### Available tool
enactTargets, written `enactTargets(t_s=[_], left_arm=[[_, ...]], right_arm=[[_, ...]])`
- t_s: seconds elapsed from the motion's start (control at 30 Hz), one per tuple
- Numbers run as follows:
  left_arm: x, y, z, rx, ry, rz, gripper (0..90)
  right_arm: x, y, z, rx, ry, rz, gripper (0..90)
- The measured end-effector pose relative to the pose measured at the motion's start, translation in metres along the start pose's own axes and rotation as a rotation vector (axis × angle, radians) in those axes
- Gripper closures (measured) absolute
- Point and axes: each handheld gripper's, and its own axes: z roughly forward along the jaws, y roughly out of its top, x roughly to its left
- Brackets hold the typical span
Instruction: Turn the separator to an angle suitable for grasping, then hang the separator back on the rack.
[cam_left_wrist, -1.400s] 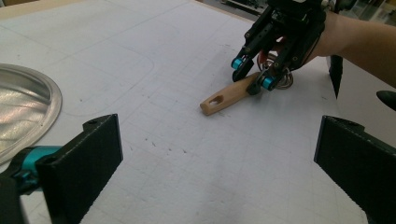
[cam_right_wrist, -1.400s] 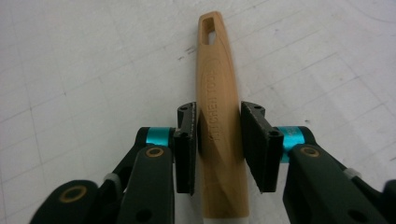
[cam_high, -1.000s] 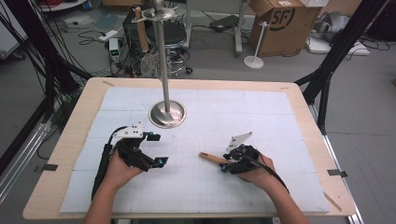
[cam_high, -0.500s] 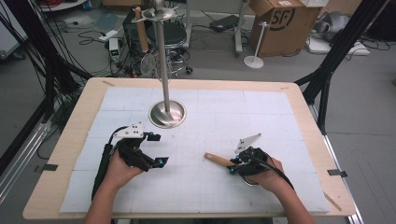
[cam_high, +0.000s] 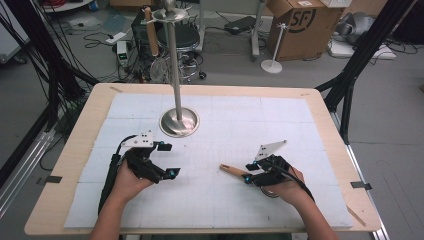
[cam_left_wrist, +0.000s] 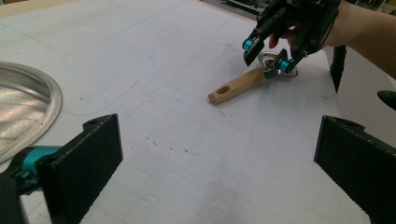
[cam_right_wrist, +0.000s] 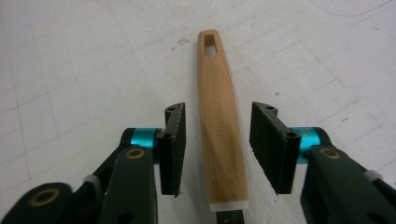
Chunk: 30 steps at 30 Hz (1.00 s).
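Note:
A tool with a light wooden handle (cam_high: 233, 171) lies flat on the white mat, right of centre. My right gripper (cam_high: 247, 173) stands open astride it. In the right gripper view the handle (cam_right_wrist: 222, 121) runs up between the two pads (cam_right_wrist: 175, 140) with a gap on each side. The left gripper view shows the handle (cam_left_wrist: 236, 87) ending in a metal ring (cam_left_wrist: 278, 60) under the right gripper (cam_left_wrist: 265, 57). My left gripper (cam_high: 167, 160) rests open on the mat to the left, nothing between its jaws (cam_left_wrist: 217, 163).
A metal stand with a round base (cam_high: 179, 121) and a tall pole (cam_high: 173, 65) stands at the mat's far middle, just beyond the left gripper; the base's rim (cam_left_wrist: 23, 107) appears in the left gripper view. The wooden table edge (cam_high: 200, 90) frames the mat.
My right hand and gripper have shifted to the right and a little nearer the person; the handle moved slightly right with them. The left gripper has stayed put.

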Motion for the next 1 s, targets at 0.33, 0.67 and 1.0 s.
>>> enactTargets(t_s=[0.33, 0.67, 1.0], left_arm=[[0.002, 0.001, 0.003, -0.007, -0.002, 0.002, 1.6], [0.002, 0.002, 0.005, -0.016, -0.006, -0.001, 1.6], [0.0, 0.003, 0.005, -0.008, -0.007, 0.006, 1.6]], right_arm=[[0.001, 0.0, -0.008, -0.061, -0.012, -0.001, 42.9], [0.002, -0.007, -0.011, -0.045, -0.043, -0.005, 39.4], [0.002, -0.01, -0.002, 0.054, -0.053, -0.009, 39.0]])
